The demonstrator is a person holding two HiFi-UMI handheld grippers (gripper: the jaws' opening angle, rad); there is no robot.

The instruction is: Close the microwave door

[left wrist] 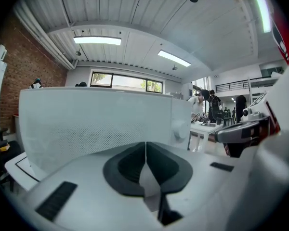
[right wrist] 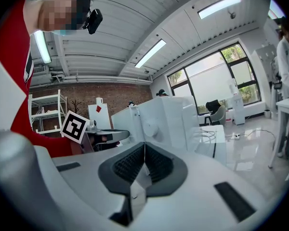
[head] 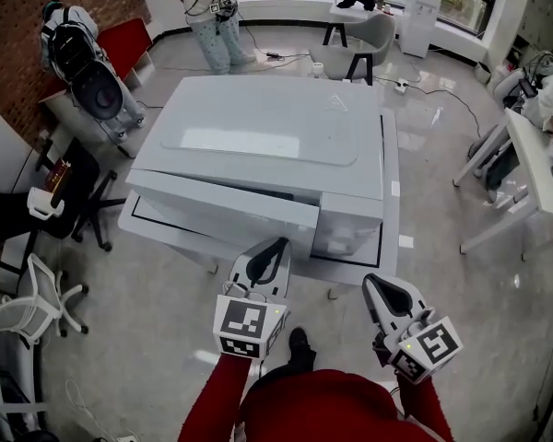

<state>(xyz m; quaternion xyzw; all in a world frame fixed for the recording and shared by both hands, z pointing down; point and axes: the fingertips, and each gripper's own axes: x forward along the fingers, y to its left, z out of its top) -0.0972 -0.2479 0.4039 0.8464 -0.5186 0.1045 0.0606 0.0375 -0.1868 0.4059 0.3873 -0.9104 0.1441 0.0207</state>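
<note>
The left gripper (head: 276,247) has its jaws pressed together on nothing. Straight ahead of its tip, very near, the microwave door (head: 223,208) stands ajar, swung out from the microwave (head: 267,127). To its right and farther from the door, the right gripper (head: 375,285) is likewise closed and empty. Both are in front of the low table (head: 390,201).
</note>
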